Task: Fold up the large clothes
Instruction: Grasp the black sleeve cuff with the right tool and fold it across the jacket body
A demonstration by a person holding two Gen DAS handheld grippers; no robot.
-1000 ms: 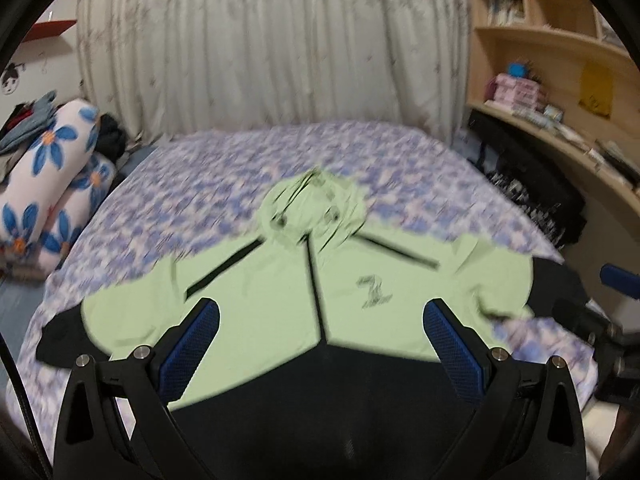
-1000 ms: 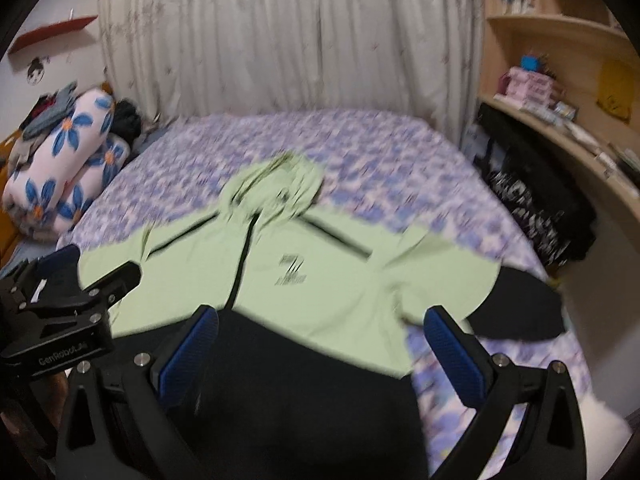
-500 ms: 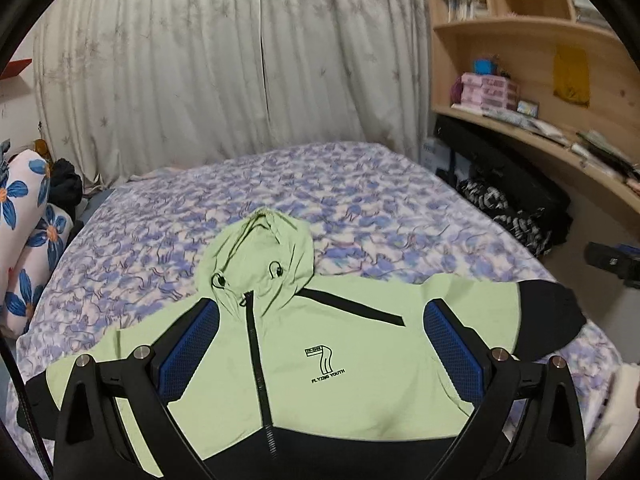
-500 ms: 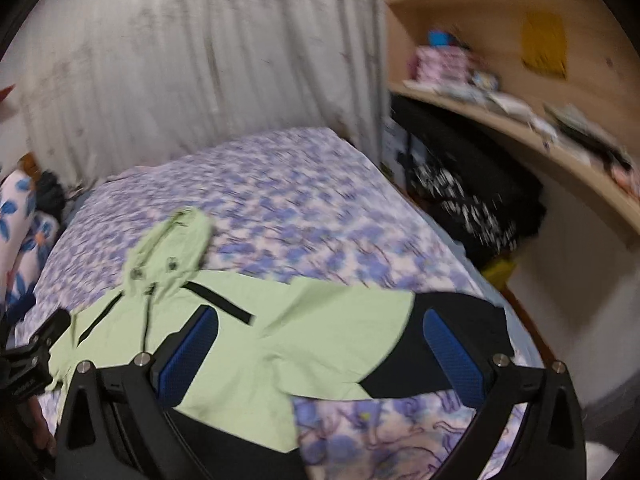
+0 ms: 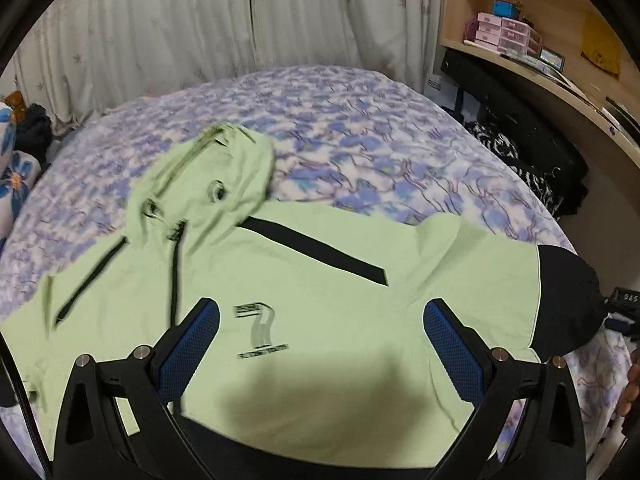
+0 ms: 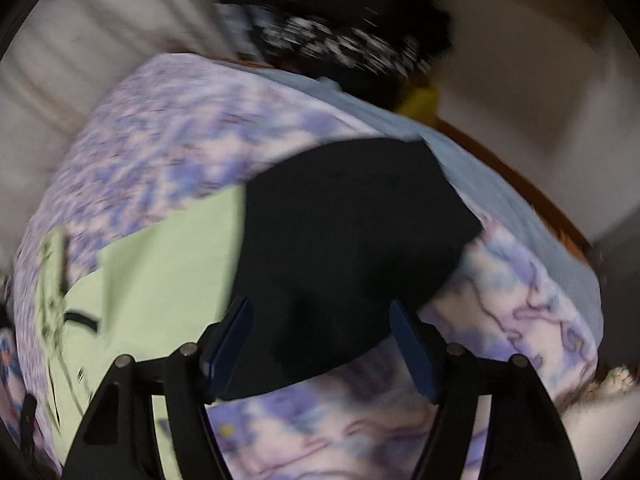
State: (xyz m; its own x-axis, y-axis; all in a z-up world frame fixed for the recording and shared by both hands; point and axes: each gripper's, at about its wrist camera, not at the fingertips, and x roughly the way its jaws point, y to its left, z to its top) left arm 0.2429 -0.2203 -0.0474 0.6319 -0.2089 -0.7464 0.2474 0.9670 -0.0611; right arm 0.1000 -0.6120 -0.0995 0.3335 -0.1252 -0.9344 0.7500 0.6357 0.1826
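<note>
my right gripper (image 6: 320, 340) hangs over the hoodie's black cuff (image 6: 344, 232), jaws part open, just been closing, gripping nothing. the sleeve runs left toward the green hoodie (image 5: 320, 280), spread flat on the bed (image 5: 360, 128). my left gripper (image 5: 320, 340) is wide open, empty, over the chest.

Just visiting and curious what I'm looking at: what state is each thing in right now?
Hooded jacket: spread flat on the bed, unfolded, zipped.
Black cuff: flat on the bedspread, not gripped.
Left gripper: open, empty.
Right gripper: open over the cuff, jaws just been closing.
</note>
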